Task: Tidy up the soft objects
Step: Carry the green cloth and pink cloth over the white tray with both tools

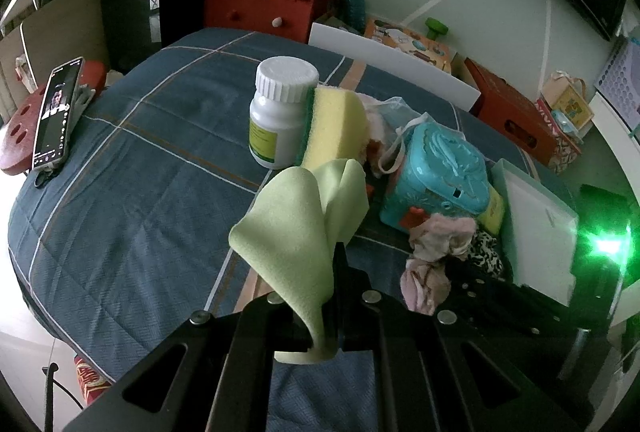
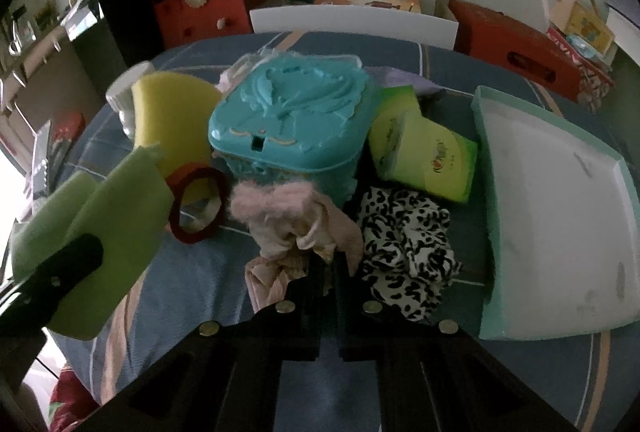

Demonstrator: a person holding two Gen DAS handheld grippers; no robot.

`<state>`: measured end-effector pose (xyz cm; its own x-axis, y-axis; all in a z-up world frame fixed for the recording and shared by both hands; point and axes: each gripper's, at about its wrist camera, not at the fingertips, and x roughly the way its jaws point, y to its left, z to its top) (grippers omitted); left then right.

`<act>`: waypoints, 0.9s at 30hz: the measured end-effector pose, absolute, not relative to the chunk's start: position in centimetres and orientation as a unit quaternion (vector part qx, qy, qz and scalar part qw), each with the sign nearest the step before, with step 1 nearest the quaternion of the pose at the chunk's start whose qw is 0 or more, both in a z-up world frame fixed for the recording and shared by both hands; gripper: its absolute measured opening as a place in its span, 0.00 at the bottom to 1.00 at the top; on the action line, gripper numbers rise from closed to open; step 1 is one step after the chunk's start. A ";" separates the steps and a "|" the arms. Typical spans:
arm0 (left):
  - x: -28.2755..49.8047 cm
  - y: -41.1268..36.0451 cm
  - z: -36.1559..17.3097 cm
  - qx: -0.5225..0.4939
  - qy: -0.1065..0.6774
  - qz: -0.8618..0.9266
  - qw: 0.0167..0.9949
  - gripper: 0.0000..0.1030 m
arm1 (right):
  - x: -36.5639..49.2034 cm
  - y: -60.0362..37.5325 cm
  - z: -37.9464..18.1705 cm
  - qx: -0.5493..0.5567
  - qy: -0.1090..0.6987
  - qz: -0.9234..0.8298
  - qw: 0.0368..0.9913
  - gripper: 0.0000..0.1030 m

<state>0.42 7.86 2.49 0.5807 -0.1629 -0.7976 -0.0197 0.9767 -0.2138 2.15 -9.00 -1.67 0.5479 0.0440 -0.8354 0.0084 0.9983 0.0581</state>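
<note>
Closest to the lens, the left gripper (image 1: 334,264) has its black jaws clamped on a pale green cloth (image 1: 296,228) — smooth, thin microfibre that stands up in soft folds and curls down between the jaws. Over on the other side, the right gripper (image 2: 330,264) has its jaws pinched together on a crumpled pink garment (image 2: 288,228) with a fuzzy trim, which lies on the bed just in front of a teal plastic box (image 2: 288,111).

That box is squarish with rounded corners, an embossed lid shut on it, and a small slot at the front; what it holds cannot be seen. Beside the pink garment sits a bunched black-and-white leopard-print cloth (image 2: 404,252). Right of it a shallow teal-edged tray (image 2: 556,216) leans tilted, its white inside bare. A yellow-green packet (image 2: 424,159) rests behind the print cloth, its printing too small to read.

Further left, a yellow sponge (image 1: 334,127) with a green scouring edge leans against a white plastic bottle (image 1: 278,111) with a ribbed screw cap and a green label — unreadable. A dark red ring (image 2: 196,205) lies near the sponge. Everything rests on a blue quilted bedspread (image 1: 152,167) with pale and orange check lines.
</note>
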 end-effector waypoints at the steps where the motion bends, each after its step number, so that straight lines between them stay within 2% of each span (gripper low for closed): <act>1: 0.4 7.9 2.6 -0.100 0.455 -0.041 0.884 0.07 | 2.0 -9.2 -1.5 0.031 0.472 0.010 0.881 0.05; 12: -0.3 8.0 4.3 -0.109 0.432 -0.048 0.894 0.07 | -0.9 -11.1 2.5 0.060 0.415 0.005 0.908 0.04; 27: -0.3 4.6 10.2 -0.089 0.372 -0.105 0.918 0.07 | -0.8 -17.4 7.6 0.089 0.381 -0.101 0.915 0.04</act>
<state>-0.34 4.56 10.24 0.7013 -0.2595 -0.6640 0.1266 0.9619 -0.2422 -0.75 -17.37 7.58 0.6887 -0.1166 -0.7156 0.2524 0.9638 0.0859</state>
